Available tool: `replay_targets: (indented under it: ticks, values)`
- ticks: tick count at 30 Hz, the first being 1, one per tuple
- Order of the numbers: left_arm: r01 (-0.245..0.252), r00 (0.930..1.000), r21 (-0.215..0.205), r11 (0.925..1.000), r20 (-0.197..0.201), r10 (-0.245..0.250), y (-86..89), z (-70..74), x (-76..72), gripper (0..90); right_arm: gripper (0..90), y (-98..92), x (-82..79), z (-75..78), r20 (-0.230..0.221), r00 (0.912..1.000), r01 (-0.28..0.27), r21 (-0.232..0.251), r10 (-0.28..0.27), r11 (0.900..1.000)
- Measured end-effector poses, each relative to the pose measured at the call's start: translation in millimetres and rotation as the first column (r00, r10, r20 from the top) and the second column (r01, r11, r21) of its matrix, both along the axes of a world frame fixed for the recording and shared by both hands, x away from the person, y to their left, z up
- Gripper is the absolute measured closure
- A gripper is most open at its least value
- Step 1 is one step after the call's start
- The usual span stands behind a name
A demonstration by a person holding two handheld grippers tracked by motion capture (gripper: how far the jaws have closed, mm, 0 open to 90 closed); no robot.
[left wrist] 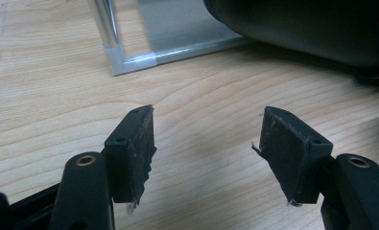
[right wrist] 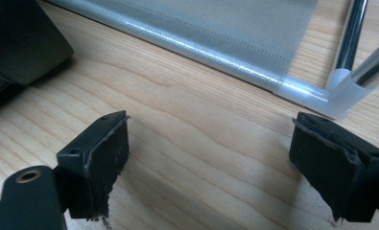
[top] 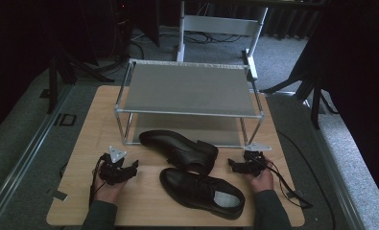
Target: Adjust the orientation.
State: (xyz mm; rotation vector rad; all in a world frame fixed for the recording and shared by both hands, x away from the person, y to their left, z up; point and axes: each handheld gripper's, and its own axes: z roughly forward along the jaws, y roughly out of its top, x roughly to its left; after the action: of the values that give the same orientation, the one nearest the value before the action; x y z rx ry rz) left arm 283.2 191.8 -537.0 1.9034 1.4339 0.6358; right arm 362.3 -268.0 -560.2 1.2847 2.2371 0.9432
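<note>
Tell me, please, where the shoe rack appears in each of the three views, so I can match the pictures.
High view: the shoe rack stands at the centre top of the wooden table, behind the two black shoes.
Left gripper view: its front corner leg and lower shelf edge are at the upper left.
Right gripper view: its lower shelf and white corner joint cross the top, towards the right.
Shared landmark: the light wood-grain tabletop.
</note>
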Motion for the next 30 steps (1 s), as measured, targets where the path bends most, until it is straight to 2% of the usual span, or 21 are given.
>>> replay_targets:
  ticks: [4,8,10,12,15,19,21,22,23,24,26,27,29,30]
  values:
    - [0.019,0.9998,0.007,0.9998,0.002,-0.019,-3.9,0.4,-1.5,37.5,14.3,-0.8,-1.6,0.1,0.000,1.0000,-0.001,0.000,0.001,1.000]
    - [0.037,0.9993,0.010,0.9993,0.004,-0.037,-6.7,0.5,-3.5,37.5,15.9,-0.5,-3.2,2.3,-0.018,0.9998,0.009,-0.011,-0.009,1.000]
    - [0.047,0.9989,0.015,0.9988,0.007,-0.047,-8.4,1.2,-5.4,37.5,22.8,-1.6,-5.4,4.8,-0.031,0.9995,0.009,-0.019,-0.009,1.000]
    - [0.059,0.9982,0.006,0.9982,0.011,-0.059,-10.9,2.3,-8.1,37.5,35.5,-3.2,-8.2,8.3,-0.039,0.9990,0.020,-0.025,-0.021,1.000]
    - [0.075,0.9970,0.005,0.9972,0.015,-0.075,-13.4,3.3,-10.4,37.5,38.9,-5.1,-11.7,11.4,-0.049,0.9987,0.016,-0.018,-0.017,1.000]
    - [0.128,0.9916,-0.016,0.9916,0.019,-0.128,-20.0,5.9,-14.8,37.6,42.3,-6.3,-29.8,31.2,0.001,0.9999,-0.017,0.020,0.017,1.000]
    - [0.171,0.9850,-0.017,0.9852,0.027,-0.170,-26.3,8.9,-20.2,37.6,42.5,-3.6,-40.5,43.4,0.036,0.9983,-0.047,0.025,0.046,0.999]
    - [0.171,0.9850,-0.017,0.9852,0.027,-0.170,-26.3,8.9,-20.2,37.7,42.7,-1.8,-46.7,49.9,0.052,0.9967,-0.063,0.027,0.061,0.998]
    - [0.185,0.9824,-0.020,0.9826,0.031,-0.184,-28.5,9.7,-22.6,37.7,42.7,-1.8,-46.7,49.9,0.052,0.9967,-0.063,0.027,0.061,0.998]
    - [0.211,0.9771,-0.023,0.9772,0.033,-0.210,-33.1,10.6,-27.3,37.7,42.6,2.2,-59.3,62.9,0.075,0.9919,-0.105,0.035,0.103,0.994]
    - [0.223,0.9745,-0.023,0.9746,0.033,-0.222,-35.4,10.6,-29.3,38.0,42.4,6.8,-71.7,75.0,0.093,0.9845,-0.152,0.039,0.148,0.988]
    - [0.233,0.9721,-0.026,0.9720,0.032,-0.233,-38.0,10.4,-31.0,38.0,42.4,6.8,-71.7,75.0,0.093,0.9845,-0.152,0.039,0.148,0.988]
    - [0.261,0.9652,-0.047,0.9642,0.026,-0.260,-44.2,9.8,-33.8,38.2,42.0,11.9,-83.4,85.2,0.111,0.9745,-0.201,0.042,0.195,0.979]
    - [0.269,0.9632,-0.049,0.9620,0.025,-0.268,-45.7,9.6,-34.0,38.7,42.0,16.1,-93.0,91.7,0.117,0.9633,-0.249,0.059,0.241,0.967]
